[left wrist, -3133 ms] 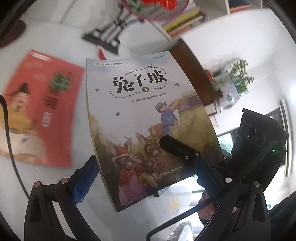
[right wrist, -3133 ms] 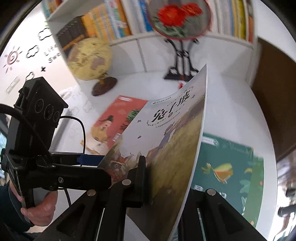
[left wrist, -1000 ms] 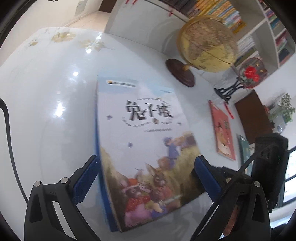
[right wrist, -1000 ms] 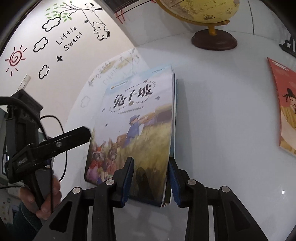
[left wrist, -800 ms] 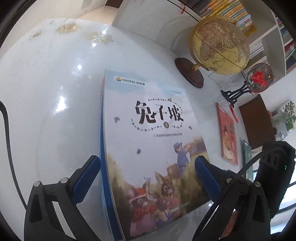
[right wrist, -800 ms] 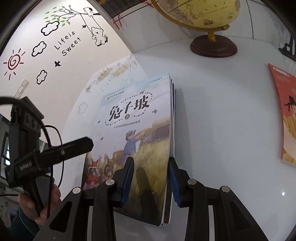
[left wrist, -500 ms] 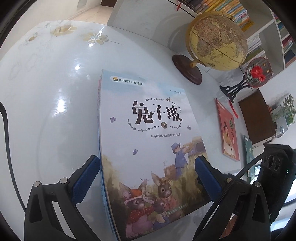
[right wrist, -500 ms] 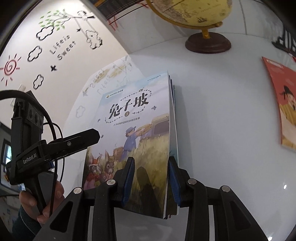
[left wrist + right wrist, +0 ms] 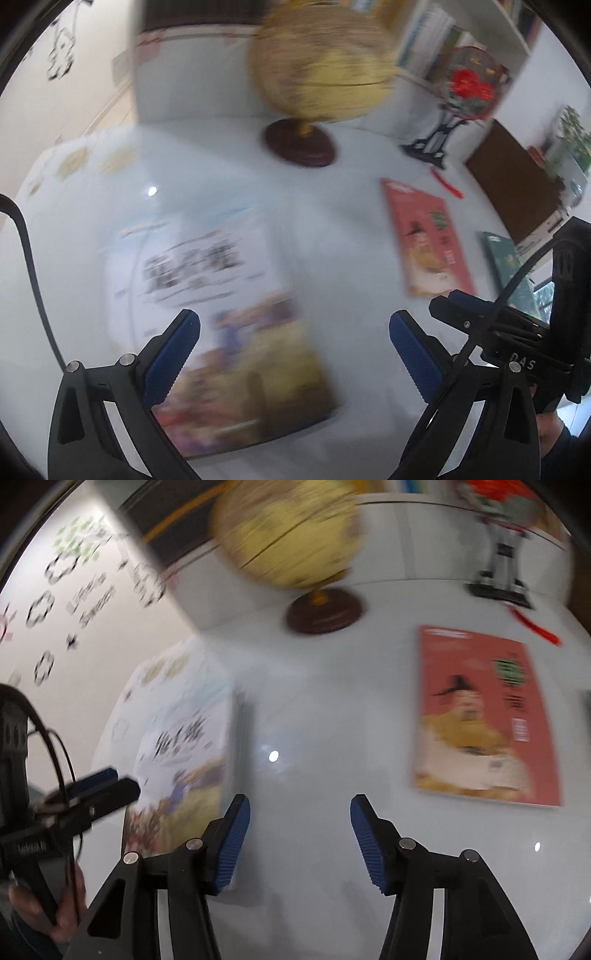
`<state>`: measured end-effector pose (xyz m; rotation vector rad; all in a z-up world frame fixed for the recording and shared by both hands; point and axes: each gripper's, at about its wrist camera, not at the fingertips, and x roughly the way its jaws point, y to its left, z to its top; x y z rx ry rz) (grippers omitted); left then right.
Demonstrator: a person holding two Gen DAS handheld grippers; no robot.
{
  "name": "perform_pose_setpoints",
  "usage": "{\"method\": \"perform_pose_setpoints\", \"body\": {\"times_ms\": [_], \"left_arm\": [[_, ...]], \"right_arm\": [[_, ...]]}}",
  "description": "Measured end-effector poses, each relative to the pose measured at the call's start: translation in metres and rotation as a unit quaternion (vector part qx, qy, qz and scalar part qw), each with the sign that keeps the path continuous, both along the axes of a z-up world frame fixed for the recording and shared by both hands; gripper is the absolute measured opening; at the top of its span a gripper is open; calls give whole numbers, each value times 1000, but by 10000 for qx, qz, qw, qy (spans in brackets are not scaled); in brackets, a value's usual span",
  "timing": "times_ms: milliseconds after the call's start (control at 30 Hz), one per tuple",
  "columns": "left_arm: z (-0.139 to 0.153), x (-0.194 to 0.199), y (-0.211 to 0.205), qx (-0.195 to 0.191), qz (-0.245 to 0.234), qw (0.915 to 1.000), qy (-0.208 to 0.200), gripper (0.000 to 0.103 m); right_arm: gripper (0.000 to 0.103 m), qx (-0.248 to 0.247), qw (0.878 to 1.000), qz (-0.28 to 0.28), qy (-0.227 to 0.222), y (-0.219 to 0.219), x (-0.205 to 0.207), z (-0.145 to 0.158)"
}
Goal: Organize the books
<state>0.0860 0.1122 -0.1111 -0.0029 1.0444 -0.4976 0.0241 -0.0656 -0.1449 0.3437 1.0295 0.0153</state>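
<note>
Presently, on the glossy white table (image 9: 332, 229):

Item 1. Rabbit storybook (image 9: 229, 332), pale cover with black title characters and a field scene, lying flat at the near left (heavily blurred in both views). A further edge showing along its right side suggests it sits on another book; how many are under it cannot be told.

Item 2. Red picture book (image 9: 484, 716), cover showing a figure in a black hat, flat on the table at the right, well apart from the storybook.

Item 3. Dark green book (image 9: 509, 266), flat, just right of the red one, partly hidden behind the right gripper.

Item 4. Yellow globe (image 9: 321, 62) on a dark round wooden base, at the far side of the table, middle.

Item 5. Round fan ornament with red flowers (image 9: 471, 86) on a black stand, far right, with a red tassel lying by its foot.

Item 6. Left gripper (image 9: 295, 354): blue-padded fingers wide apart, above the storybook's near part, not touching it.

Item 7. Right gripper (image 9: 299, 842): fingers apart and opening, only bare table between them; the storybook lies just left of the left finger.

Item 8. Bookshelf with upright books (image 9: 436, 33), behind the table, far right.
</note>
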Motion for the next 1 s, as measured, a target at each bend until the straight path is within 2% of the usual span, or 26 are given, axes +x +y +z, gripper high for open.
{"method": "perform_pose_setpoints", "body": {"times_ms": [100, 167, 233, 333, 367, 433, 467, 500, 533, 600, 767, 900, 1000], "left_arm": [[13, -4, -42, -290, -270, 9992, -27, 102], [18, -6, -70, -795, -638, 9943, 323, 102], [20, -9, -97, -1437, -1135, 9797, 811, 102], [27, -20, -134, -2194, -1765, 9504, 1318, 102], [29, -23, -146, -2271, -1796, 9468, 1407, 102], [26, -24, -161, -2225, -1704, 9483, 1492, 102], [23, -24, -166, -2125, -1595, 9528, 1466, 102], [18, -24, -171, -1932, -1454, 9602, 1400, 102], [11, -26, -180, -1480, -1221, 9734, 1256, 102], [2, -25, -198, -1055, -1033, 9823, 1151, 102], [-9, -32, -263, -1082, -1116, 9814, 1124, 102], [-17, -37, -319, -731, -1336, 9832, 1011, 102], [-23, -39, -348, -765, -1406, 9813, 1074, 102]], "right_arm": [[55, -99, 9992, -380, -85, -43, -16, 13], [55, -182, 9978, -634, -106, -77, -32, 22], [56, -359, 9948, -952, -99, -114, -48, 28], [56, -419, 9885, -1452, 49, -178, -68, 29], [56, -460, 9852, -1646, 137, -202, -76, 27], [56, -456, 9819, -1830, 187, -232, -83, 25], [56, -475, 9803, -1908, 204, -246, -88, 24], [56, -541, 9782, -1993, 214, -259, -93, 24], [56, -588, 9765, -2063, 184, -272, -98, 24], [56, -529, 9754, -2136, 152, -292, -105, 26], [56, -444, 9760, -2129, 83, -330, -127, 30], [56, -647, 9760, -2069, 188, -353, -136, 26], [56, -867, 9753, -2021, 221, -368, -143, 26]]}}
